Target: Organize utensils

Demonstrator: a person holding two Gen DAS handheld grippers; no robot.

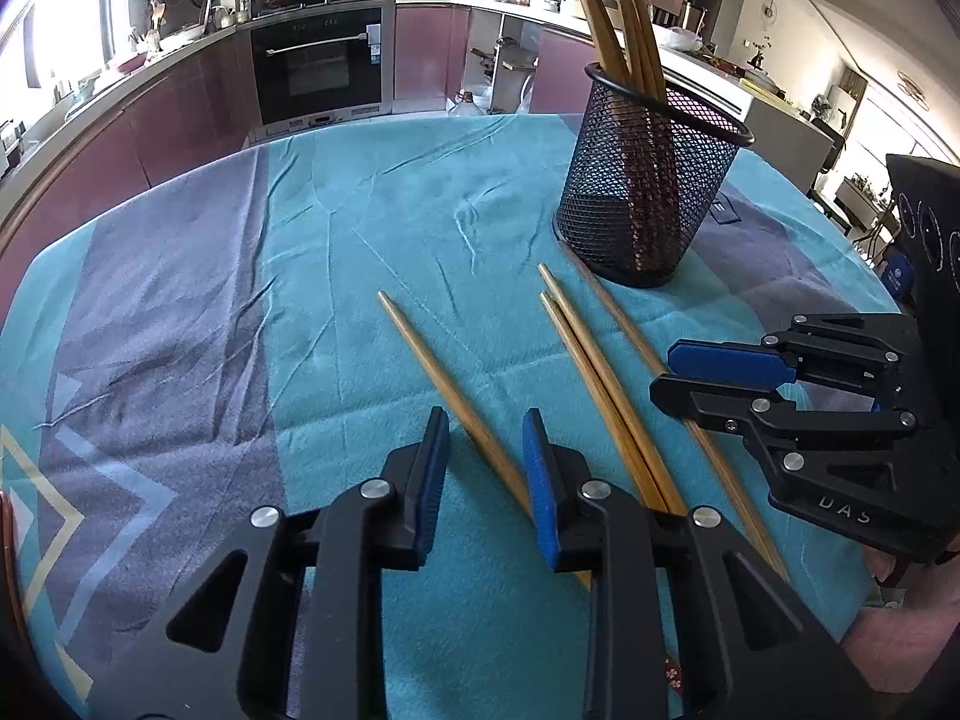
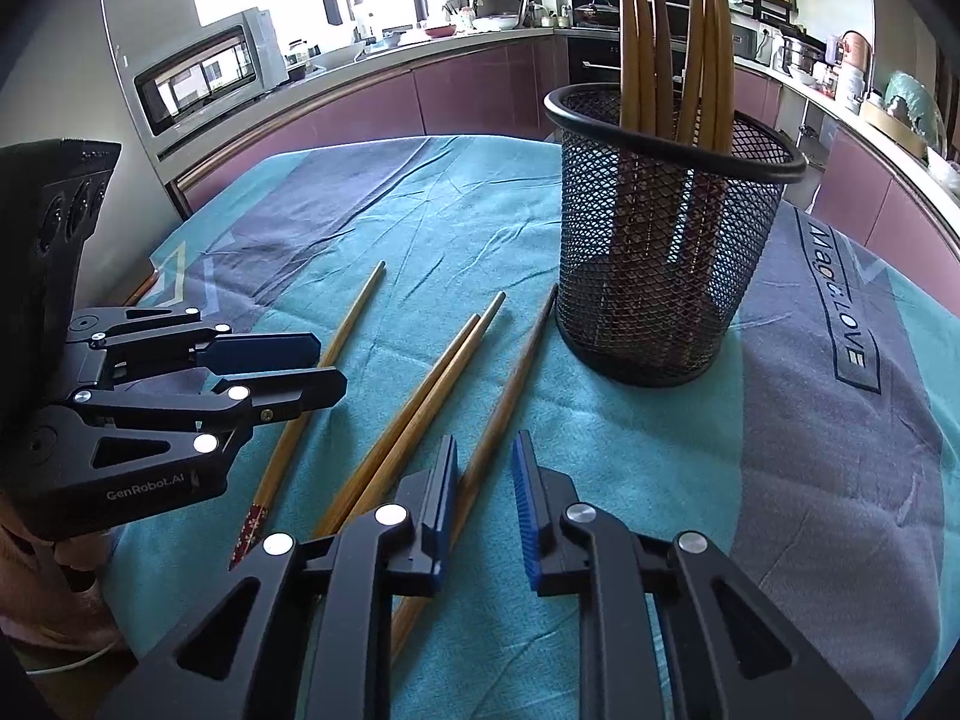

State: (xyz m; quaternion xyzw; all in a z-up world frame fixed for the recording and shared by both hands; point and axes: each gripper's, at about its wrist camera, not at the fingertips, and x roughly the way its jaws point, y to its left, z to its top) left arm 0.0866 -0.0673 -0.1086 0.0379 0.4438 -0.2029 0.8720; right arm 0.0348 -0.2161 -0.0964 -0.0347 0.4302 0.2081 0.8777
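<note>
Mesh cup (image 1: 648, 180) upright on the teal cloth (image 1: 372, 210), several chopsticks standing inside (image 1: 624, 30). Four loose chopsticks flat on the cloth just in front of the cup: a single one (image 1: 438, 372) farthest left of it, a touching pair (image 1: 594, 378) nearer, another single (image 2: 510, 396) nearest, its tip close to the cup's base. Left gripper (image 1: 486, 456) narrowly parted, straddling the leftmost chopstick, pads apart from it. Right gripper (image 2: 485, 480) narrowly parted over the chopstick nearest the cup, not pressing it.
</note>
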